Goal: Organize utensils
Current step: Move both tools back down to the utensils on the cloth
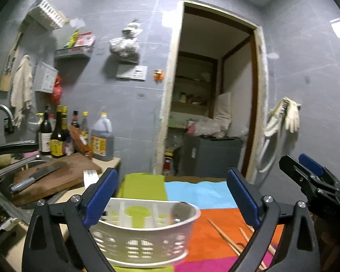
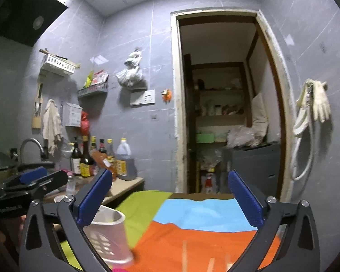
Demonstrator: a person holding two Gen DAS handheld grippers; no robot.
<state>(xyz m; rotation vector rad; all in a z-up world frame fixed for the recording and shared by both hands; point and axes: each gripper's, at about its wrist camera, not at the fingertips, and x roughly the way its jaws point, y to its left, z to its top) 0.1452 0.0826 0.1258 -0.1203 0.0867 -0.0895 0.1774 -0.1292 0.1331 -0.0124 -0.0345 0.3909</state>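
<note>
While both the left gripper [image 1: 172,195] and right gripper [image 2: 167,199] hold their jaws released and empty, the white basket [image 1: 147,233] stands on the desk [image 1: 215,224] beside loose chopsticks [image 1: 224,235], so a careless sweep could tip it.

One white slotted utensil basket [image 1: 147,233] stands on the table [image 1: 215,222], near its left edge. One spoon [image 1: 181,210] rests in it. Chopsticks [image 1: 226,238] lie on the orange patch toward the right edge; about four sticks show, the blur prevents a firm count. One cutting board [image 1: 63,176] with one cleaver [image 1: 38,176] sits on the left. Roughly seven bottles [image 1: 56,136] and one large jug [image 1: 102,138] line the wall. Two pairs of tongs: left [image 1: 172,195] and right [image 2: 170,199].
</note>
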